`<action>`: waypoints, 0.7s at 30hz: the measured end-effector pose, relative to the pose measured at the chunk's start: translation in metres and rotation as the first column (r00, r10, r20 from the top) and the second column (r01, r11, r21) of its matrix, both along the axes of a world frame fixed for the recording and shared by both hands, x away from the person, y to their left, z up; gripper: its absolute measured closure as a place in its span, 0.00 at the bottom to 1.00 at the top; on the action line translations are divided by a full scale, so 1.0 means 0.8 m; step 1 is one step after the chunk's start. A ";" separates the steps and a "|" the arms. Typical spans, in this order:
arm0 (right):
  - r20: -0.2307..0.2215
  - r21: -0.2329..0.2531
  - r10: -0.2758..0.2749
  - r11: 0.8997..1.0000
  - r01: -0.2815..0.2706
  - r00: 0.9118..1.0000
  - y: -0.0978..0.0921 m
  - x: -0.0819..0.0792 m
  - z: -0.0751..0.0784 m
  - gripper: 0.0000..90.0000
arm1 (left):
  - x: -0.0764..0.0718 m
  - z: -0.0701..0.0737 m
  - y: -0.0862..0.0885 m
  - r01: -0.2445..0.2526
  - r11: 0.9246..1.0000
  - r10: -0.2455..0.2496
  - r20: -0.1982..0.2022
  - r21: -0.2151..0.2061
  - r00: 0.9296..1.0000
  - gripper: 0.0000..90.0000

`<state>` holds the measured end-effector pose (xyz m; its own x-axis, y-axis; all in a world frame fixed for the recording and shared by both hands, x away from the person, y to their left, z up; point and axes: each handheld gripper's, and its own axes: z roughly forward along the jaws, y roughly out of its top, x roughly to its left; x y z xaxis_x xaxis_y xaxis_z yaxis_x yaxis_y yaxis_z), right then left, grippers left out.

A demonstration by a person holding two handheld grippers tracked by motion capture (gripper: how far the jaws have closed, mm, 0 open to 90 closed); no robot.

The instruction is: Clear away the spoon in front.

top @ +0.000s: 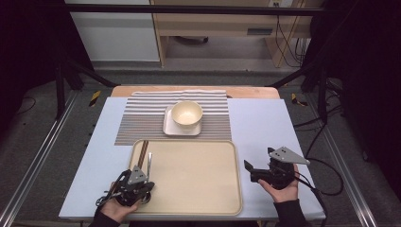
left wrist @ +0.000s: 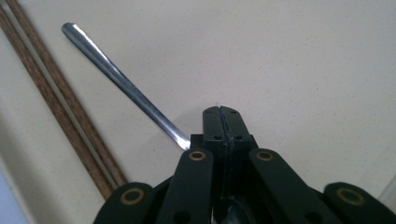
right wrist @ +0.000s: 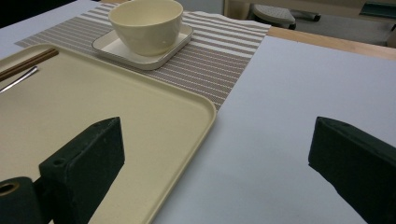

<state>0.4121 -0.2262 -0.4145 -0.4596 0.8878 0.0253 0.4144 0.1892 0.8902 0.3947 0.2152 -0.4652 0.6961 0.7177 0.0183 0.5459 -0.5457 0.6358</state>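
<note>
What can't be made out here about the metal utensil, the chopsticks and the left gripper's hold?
- Metal utensil: its working end is hidden under the left gripper in the left gripper view, so spoon or fork is unclear.
- Whether the shut jaws pinch the utensil or rest beside it: hidden by the jaws.
- Chopsticks: both ends cut off by the frame edge and the gripper.
- High view: the gripper body covers the utensil's lower part on the tray.

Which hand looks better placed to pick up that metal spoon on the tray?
Left. Its tongs sit over the tray right beside the spoon, though shut. The right tongs are open but off the tray, over the bare table.
</note>
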 end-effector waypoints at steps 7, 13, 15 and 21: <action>-0.002 -0.005 0.000 1.000 0.000 1.000 0.001 0.000 -0.001 0.04 | 0.003 0.001 0.004 -0.007 1.000 0.007 0.001 -0.002 1.000 0.99; 0.000 -0.006 -0.003 1.000 0.003 1.000 0.001 0.001 -0.001 0.04 | 0.008 0.011 0.002 -0.022 0.998 0.025 0.061 -0.051 0.998 0.92; 0.000 -0.006 -0.004 1.000 0.004 1.000 0.001 0.001 -0.001 0.04 | 0.010 0.014 0.002 -0.030 0.997 0.035 0.076 -0.071 0.996 0.88; -0.001 -0.009 -0.008 1.000 0.008 1.000 -0.001 0.001 -0.001 0.04 | 0.019 0.026 0.003 -0.071 0.989 0.087 0.119 -0.133 0.989 0.71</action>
